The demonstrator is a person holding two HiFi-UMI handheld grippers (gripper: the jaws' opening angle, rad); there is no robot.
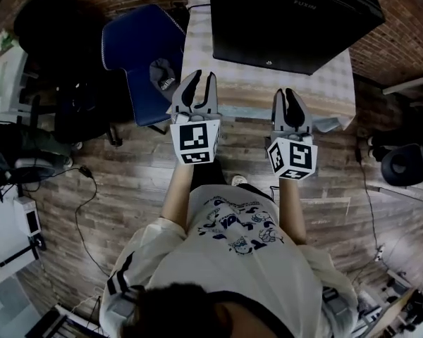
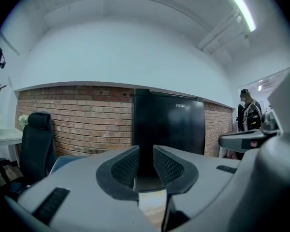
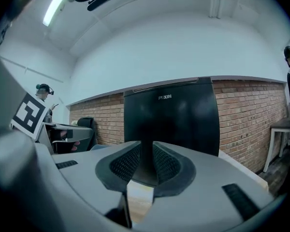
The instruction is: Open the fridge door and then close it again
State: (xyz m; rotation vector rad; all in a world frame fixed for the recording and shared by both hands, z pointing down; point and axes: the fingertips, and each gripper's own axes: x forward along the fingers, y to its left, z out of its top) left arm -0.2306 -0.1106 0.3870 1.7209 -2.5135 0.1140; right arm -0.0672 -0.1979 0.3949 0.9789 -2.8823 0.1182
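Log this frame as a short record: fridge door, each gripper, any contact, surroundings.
fridge: black, on the table, door shut
left gripper: jaws together, nothing between them, pointed at the fridge
right gripper: jaws together, nothing between them, pointed at the fridge
contact: none, both grippers are short of the fridge
surroundings: blue chair left of the table, brick wall behind

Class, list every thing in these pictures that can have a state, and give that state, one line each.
fridge door, closed
left tongs, shut, nothing between them
right tongs, shut, nothing between them
ceiling light, on
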